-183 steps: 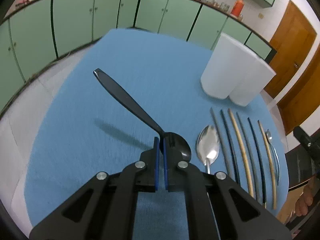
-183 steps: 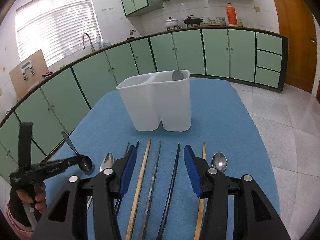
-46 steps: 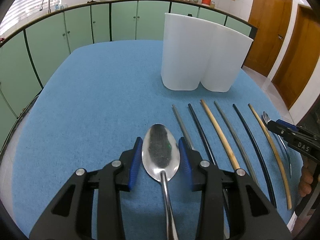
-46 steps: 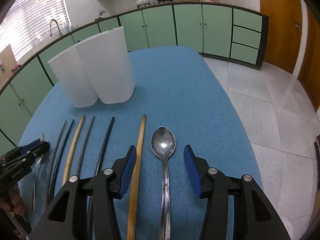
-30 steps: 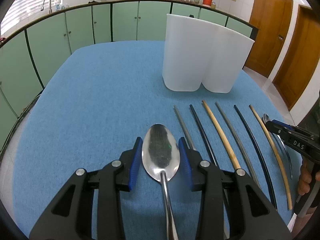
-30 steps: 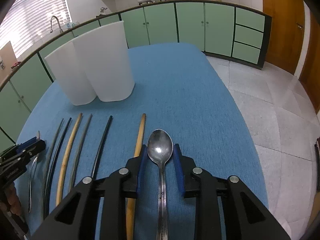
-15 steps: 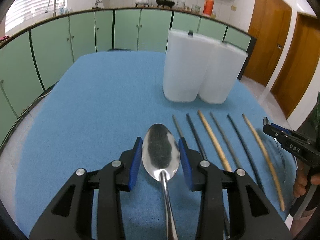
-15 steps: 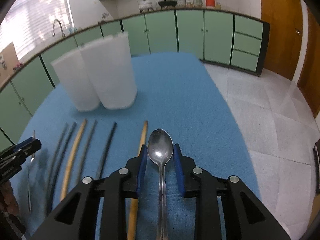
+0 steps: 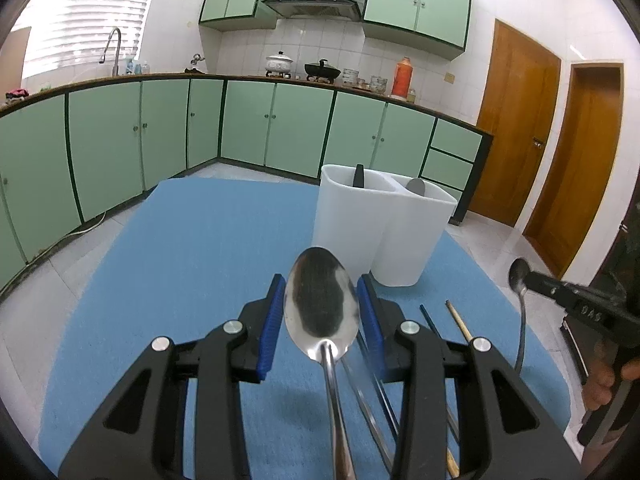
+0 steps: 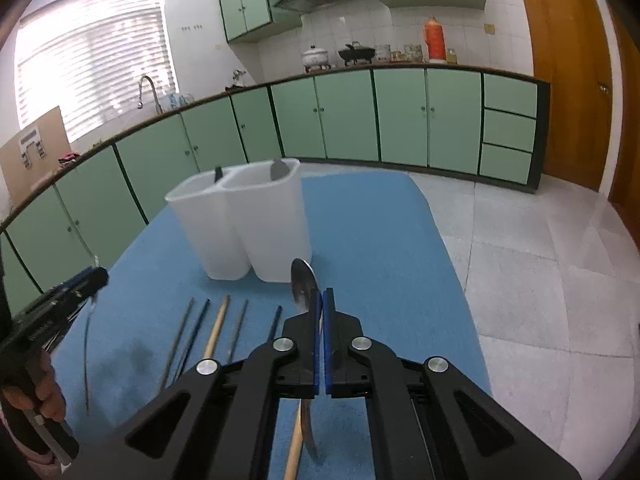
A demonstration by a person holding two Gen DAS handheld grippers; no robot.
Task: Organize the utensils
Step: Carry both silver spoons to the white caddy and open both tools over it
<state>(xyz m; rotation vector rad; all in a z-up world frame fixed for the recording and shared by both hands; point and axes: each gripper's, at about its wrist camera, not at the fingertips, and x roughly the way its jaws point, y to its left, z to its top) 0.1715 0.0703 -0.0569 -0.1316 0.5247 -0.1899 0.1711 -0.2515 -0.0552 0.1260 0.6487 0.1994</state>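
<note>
Both spoons have risen off the blue cloth-covered surface (image 9: 192, 240) since a second ago. The left gripper (image 9: 322, 312) has its jaws clamped on a large polished steel spoon (image 9: 320, 304) at the bowl; the right gripper (image 10: 322, 320) has its jaws together on a smaller steel spoon (image 10: 301, 284), turned on edge. The white, smooth-walled two-compartment holder (image 9: 380, 228) stands upright beyond, one dark utensil tip in each compartment. Slender chopsticks (image 10: 216, 328), dark and wooden, lie in a row on the cloth

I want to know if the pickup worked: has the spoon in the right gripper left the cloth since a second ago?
Yes. The spoon has turned on edge in the shut right gripper and risen off the blue cloth, above the chopsticks lying there.
</note>
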